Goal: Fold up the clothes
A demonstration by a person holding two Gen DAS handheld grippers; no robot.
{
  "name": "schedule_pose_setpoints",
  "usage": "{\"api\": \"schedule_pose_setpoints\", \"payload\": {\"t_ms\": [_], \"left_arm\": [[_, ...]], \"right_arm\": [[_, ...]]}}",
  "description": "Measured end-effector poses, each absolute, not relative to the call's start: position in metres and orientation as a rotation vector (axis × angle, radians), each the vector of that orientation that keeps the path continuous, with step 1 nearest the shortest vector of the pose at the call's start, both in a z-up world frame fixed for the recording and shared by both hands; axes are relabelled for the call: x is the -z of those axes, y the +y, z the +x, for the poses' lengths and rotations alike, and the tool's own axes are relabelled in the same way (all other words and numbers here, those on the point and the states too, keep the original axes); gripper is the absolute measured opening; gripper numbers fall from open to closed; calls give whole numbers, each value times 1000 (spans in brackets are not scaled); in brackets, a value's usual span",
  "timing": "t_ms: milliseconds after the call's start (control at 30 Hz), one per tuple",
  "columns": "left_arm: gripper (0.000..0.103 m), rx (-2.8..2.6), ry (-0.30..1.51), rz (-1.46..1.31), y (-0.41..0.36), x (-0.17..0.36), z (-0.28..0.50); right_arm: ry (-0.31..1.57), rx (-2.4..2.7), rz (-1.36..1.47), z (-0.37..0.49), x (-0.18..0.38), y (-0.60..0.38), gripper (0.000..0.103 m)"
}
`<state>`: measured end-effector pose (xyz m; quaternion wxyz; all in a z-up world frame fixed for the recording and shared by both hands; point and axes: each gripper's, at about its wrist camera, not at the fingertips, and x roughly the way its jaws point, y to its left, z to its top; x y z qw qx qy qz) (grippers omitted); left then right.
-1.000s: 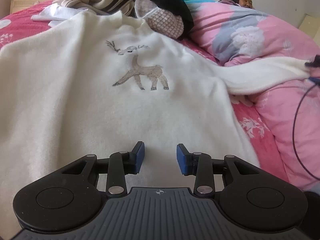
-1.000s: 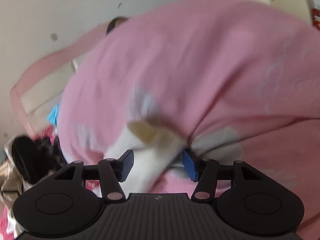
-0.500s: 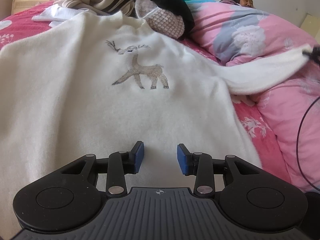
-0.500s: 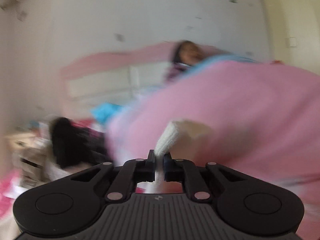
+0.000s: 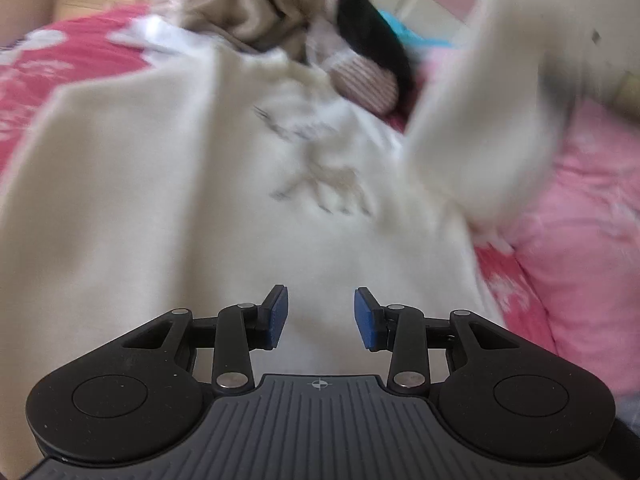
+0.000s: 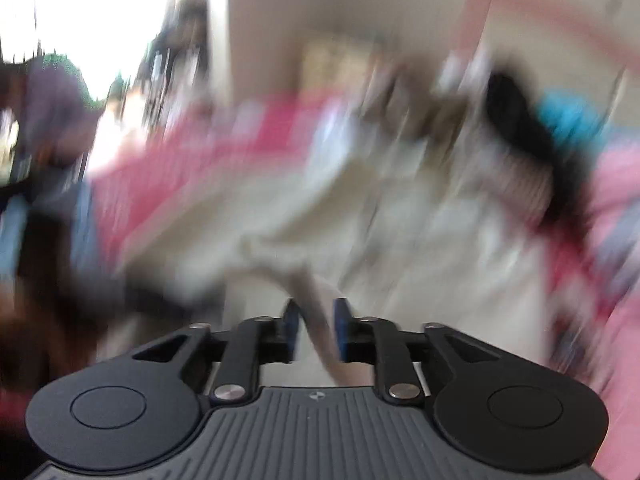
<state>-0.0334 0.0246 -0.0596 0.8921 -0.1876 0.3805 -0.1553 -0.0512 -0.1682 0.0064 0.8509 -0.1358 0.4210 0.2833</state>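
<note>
Scene: bed [image 5: 72, 52] with red floral sheet at left, cream sweater [image 5: 168, 208] spread flat across it, pink quilt [image 5: 592, 216] at right; heap of other clothes [image 5: 256, 12] beyond the collar.
Sweater: deer print [image 5: 320, 184] face up, body lying flat; right sleeve [image 5: 480, 120] is lifted and swung in over the chest, heavily blurred.
Left gripper [image 5: 320, 316]: fingers apart, nothing between them, hovering over the hem area near the sweater's lower edge.
Right gripper [image 6: 316, 328]: fingers have just been opening after a tight pinch; a strip of the cream sleeve [image 6: 316, 304] lies between them; blur too strong to say if the pads press it, looks loose.
Handling: soft, light fleece-like knit, limp, drapes and bunches, no breakage risk; likely drags on the sheet.
Where to grip: cuff or sleeve edge for the sleeve fold, then hem corners and shoulder seams; pinch a single doubled edge, not bulk fabric.
Stage: judged as sleeve fold-in, early in the task.
</note>
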Motion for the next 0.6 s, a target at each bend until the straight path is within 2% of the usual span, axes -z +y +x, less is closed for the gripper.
{"api": "schedule_pose_setpoints", "payload": {"t_ms": [100,167,267,300,367,600], "left_arm": [[36,276,775,-395,44,55,-34],[36,271,763,-385,50,51,-33],[37,304,751,-367,49,43,-26],[37,341,761,-360,45,42,-21],[42,411,799,-343,34,43,-8],[43,541,895,-245,-9,58,24]], "right_arm": [[1056,-527,-136,-65,21,-187,31],[1088,-472,84,-65,27,-206,39],[1132,-375,416,-54,41,-238,44],[1143,-327,530,-49,49,-248,50],[1148,-246,668,-36,57,-265,55],[1121,-195,718,-23,94,-255,55]]}}
